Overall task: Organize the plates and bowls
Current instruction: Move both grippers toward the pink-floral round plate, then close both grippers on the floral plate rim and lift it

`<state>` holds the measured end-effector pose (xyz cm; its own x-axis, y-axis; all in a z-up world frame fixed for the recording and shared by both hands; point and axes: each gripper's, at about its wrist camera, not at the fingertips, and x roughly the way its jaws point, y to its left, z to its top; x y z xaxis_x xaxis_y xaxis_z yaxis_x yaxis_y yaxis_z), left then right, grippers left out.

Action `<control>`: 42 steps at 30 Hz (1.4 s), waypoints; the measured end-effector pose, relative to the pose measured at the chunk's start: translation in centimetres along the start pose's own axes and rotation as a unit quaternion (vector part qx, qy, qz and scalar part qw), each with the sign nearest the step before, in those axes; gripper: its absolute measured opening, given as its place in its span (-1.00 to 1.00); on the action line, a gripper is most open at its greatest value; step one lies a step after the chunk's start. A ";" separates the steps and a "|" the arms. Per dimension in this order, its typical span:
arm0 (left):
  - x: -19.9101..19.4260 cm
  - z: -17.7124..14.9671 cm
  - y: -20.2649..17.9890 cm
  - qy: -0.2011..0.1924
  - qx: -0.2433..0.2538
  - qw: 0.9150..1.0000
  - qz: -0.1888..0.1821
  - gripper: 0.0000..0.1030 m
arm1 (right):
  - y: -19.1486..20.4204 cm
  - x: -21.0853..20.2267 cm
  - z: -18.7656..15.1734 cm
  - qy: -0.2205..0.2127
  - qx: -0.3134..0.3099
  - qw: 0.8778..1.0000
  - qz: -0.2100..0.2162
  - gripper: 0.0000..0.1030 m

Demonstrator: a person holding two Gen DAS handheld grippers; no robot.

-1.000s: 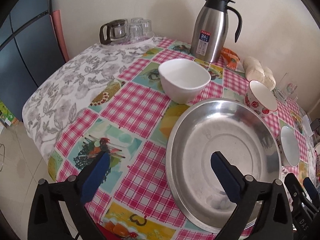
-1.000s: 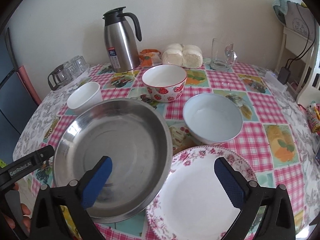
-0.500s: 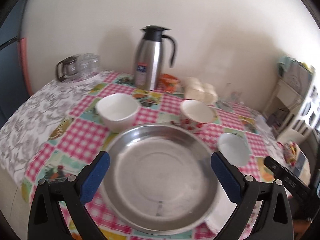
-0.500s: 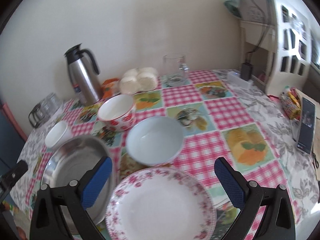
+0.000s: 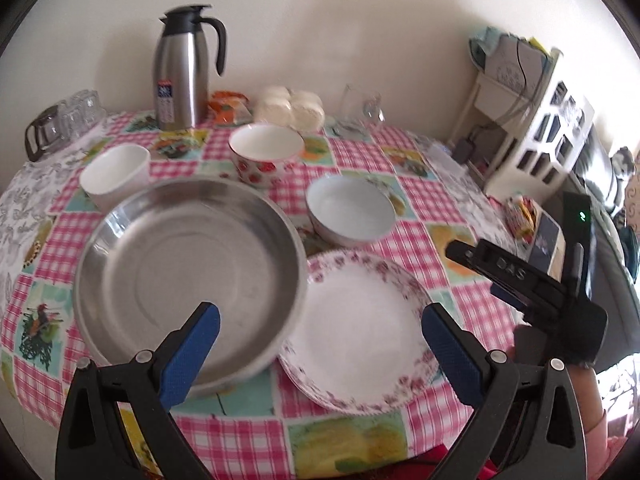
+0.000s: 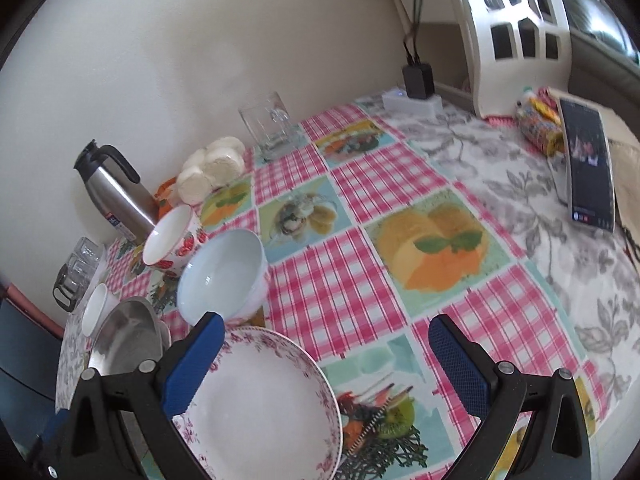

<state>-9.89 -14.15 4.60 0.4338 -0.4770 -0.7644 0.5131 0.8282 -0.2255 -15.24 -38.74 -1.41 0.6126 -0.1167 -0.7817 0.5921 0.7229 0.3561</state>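
Observation:
A large steel dish (image 5: 188, 268) lies on the checked tablecloth, with a floral-rimmed white plate (image 5: 360, 332) just right of it. Behind them stand a plain white bowl (image 5: 114, 174), a strawberry-patterned bowl (image 5: 266, 152) and a pale blue bowl (image 5: 350, 210). My left gripper (image 5: 320, 352) hovers open above the near edges of the dish and plate, holding nothing. The right gripper (image 6: 326, 364) is open too, over the floral plate (image 6: 260, 408) and the cloth beside it; the pale blue bowl (image 6: 220, 272) sits just beyond its left finger. From the left wrist view the right gripper's body (image 5: 532, 292) shows at the right.
A steel thermos jug (image 5: 184, 68), a glass pot with cups (image 5: 60, 124), wrapped buns (image 5: 290, 110) and a glass mug (image 6: 272, 128) line the wall side. A phone (image 6: 588, 164), snack packets and a white shelf unit (image 5: 532, 120) stand to the right. Bare cloth (image 6: 420, 240) lies right of the bowls.
Both cameras have swung to the right. The left view now takes in the floral plate and pale blue bowl; the right view now looks over the table's right half. No dish has moved.

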 end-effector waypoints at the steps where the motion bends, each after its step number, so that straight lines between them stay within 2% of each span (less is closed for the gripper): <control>1: 0.5 -0.3 -0.2 0.015 -0.003 1.000 -0.007 0.96 | -0.4 0.6 -0.2 0.016 0.008 1.000 0.000 1.00; 4: 1.7 -1.2 -0.2 0.056 -0.019 0.998 -0.024 0.95 | -0.9 2.0 -0.9 0.054 0.023 0.998 0.013 1.00; 8: 2.7 -1.9 0.2 0.087 -0.044 0.994 -0.049 0.94 | -0.5 2.6 -1.6 0.073 0.016 0.997 0.015 0.91; 10: 3.1 -2.2 0.6 0.098 -0.059 0.992 -0.046 0.93 | -0.3 2.8 -1.8 0.080 0.013 0.997 0.019 0.86; 13: 3.8 -2.5 1.1 0.111 -0.077 0.990 -0.040 0.76 | -0.2 3.3 -2.1 0.093 0.010 0.995 0.021 0.82; 15: 4.3 -2.7 1.3 0.119 -0.086 0.988 -0.040 0.73 | -0.1 3.8 -2.3 0.103 0.006 0.994 0.019 0.81; 19: 5.0 -3.0 1.3 0.126 -0.086 0.988 -0.019 0.56 | -0.3 4.9 -2.7 0.123 0.004 0.992 0.018 0.71; 21: 5.5 -3.2 1.2 0.131 -0.087 0.987 -0.020 0.56 | -0.3 5.1 -2.9 0.128 0.004 0.992 0.020 0.66; 27: 7.0 -3.8 2.0 0.150 -0.117 0.982 -0.006 0.34 | -0.2 5.3 -3.1 0.135 0.006 0.991 0.024 0.42; 33: 7.9 -4.3 3.1 0.153 -0.147 0.977 0.010 -0.10 | -0.3 5.6 -3.2 0.142 0.008 0.989 0.037 -0.08; 35: 8.2 -4.4 3.2 0.153 -0.153 0.976 0.014 -0.28 | -0.3 5.7 -3.2 0.145 0.008 0.989 0.040 -0.29; 38: 8.7 -4.6 3.5 0.153 -0.167 0.974 0.021 -0.45 | -0.5 5.8 -3.4 0.147 0.012 0.988 0.041 -0.47; 40: 8.8 -4.6 3.5 0.146 -0.170 0.974 0.025 -0.54 | -0.7 5.8 -3.4 0.149 0.016 0.988 0.039 -0.57; 42: 8.8 -4.7 3.3 0.141 -0.169 0.975 0.029 -0.57 | -0.9 5.9 -3.4 0.150 0.020 0.988 0.044 -0.57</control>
<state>-7.80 -14.23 -5.73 0.2087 -0.3659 -0.9069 0.1998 0.9238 -0.3267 -13.97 -37.78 -8.05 0.4838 0.1557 -0.8612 0.5681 0.6927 0.4444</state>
